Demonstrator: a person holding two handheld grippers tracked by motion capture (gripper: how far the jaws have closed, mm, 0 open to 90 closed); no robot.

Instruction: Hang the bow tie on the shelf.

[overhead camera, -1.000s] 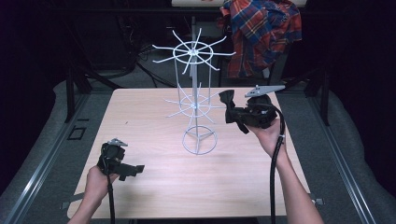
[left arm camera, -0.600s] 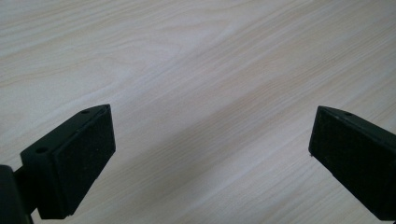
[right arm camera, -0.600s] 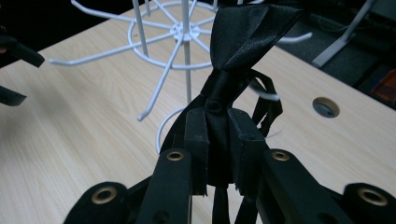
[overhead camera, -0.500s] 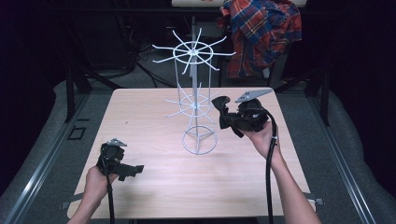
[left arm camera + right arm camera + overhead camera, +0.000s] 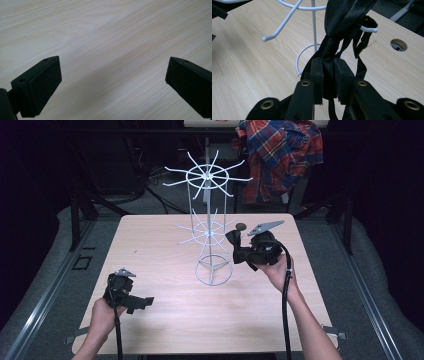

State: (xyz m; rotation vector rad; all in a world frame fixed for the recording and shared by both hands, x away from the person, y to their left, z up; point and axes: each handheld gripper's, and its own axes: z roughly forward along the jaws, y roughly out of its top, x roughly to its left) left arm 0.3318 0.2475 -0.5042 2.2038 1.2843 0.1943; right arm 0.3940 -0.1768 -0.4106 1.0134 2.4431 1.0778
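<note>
Your right gripper [image 5: 328, 82] is clamped on a black satin bow tie [image 5: 342, 22], held up against the lower arms of the white wire rack [image 5: 210, 227]; its strap [image 5: 368, 23] loops over one white arm tip. The rack stands mid-counter [image 5: 150, 250]. Your left gripper [image 5: 113, 85] sits low over bare wood at the near left, jaws spread wide, nothing between them.

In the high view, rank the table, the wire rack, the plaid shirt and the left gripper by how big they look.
1. Table
2. Wire rack and plaid shirt: alike, and the shirt lies farther back, so no ranking.
3. Left gripper
</note>
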